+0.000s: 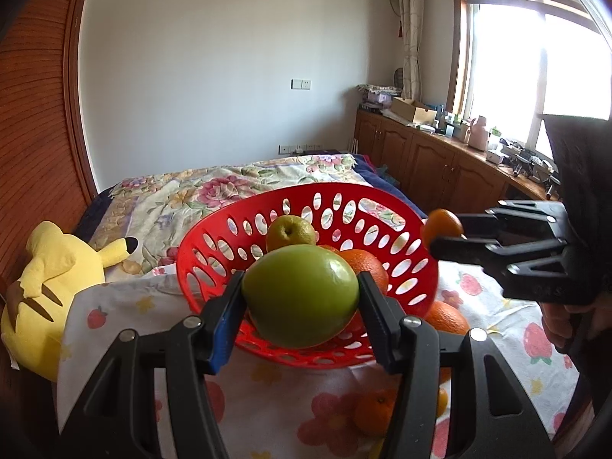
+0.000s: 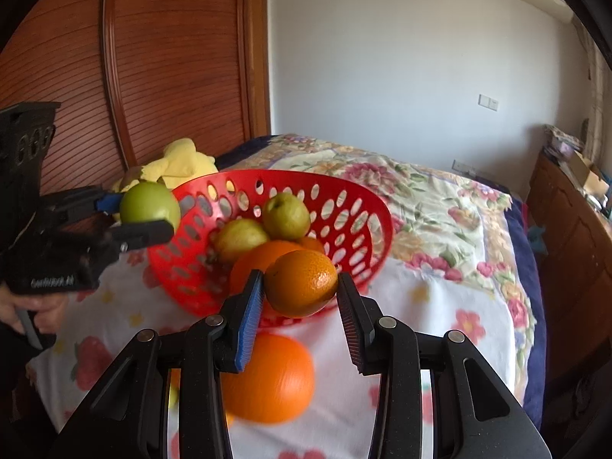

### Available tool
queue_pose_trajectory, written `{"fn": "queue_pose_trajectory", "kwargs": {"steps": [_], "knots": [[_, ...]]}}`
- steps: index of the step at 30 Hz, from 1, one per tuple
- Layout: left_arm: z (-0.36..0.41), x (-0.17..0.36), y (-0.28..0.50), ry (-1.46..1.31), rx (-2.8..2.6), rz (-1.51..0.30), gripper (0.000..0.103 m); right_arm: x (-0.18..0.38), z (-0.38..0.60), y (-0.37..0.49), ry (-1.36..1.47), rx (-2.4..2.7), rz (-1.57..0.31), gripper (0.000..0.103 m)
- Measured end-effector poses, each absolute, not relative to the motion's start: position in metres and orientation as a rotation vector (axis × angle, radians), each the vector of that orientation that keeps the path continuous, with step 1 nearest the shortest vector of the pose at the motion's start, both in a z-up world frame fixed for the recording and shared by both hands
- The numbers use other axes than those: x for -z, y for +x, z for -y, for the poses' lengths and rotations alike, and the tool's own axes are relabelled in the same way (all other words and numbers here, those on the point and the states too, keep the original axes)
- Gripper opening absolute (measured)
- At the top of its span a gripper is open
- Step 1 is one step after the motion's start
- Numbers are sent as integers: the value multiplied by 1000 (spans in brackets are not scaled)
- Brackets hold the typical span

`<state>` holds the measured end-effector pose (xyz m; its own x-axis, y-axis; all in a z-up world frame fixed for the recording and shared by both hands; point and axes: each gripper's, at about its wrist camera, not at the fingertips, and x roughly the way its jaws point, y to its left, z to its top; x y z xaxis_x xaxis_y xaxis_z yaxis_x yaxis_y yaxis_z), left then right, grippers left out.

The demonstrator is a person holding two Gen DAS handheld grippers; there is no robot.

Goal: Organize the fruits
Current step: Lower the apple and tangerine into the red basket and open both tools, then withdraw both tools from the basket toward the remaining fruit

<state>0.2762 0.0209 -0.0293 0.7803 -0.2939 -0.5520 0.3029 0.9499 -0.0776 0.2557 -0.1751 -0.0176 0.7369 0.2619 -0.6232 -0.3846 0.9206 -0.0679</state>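
A red perforated basket (image 1: 382,206) (image 2: 367,206) stands tilted on the bed and holds two yellow-green pears (image 2: 285,215) and oranges (image 2: 264,256). My left gripper (image 1: 302,298) is shut on a green apple (image 1: 300,294) held in front of the basket's near rim; it shows at the left of the right wrist view (image 2: 149,204). My right gripper (image 2: 300,287) is shut on a small orange mandarin (image 2: 302,281), held above the basket's near edge; it shows at the basket's right rim in the left wrist view (image 1: 443,225).
A large orange (image 2: 267,378) lies on the strawberry-print cloth (image 2: 420,306) below my right gripper. More oranges (image 1: 445,317) (image 1: 375,413) lie on the cloth by the basket. A yellow plush toy (image 1: 46,279) sits at the left. Wooden cabinets (image 1: 440,160) line the right wall.
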Motion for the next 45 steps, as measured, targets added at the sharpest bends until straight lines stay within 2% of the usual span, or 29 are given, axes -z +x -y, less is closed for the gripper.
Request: {"fn": "queue_pose_trajectory", "kwargs": {"steps": [16,24,45], "knots": [[-16,40,300,37,323,-624,56,38,163,336,-225,-355,-726,39],[-17,42,304,38,323,-631,56,47,161,338,-232,-355,-743,42],[-17,33,301,34,292,-603,58,36,170,296,-162,-370,-690,42]]}}
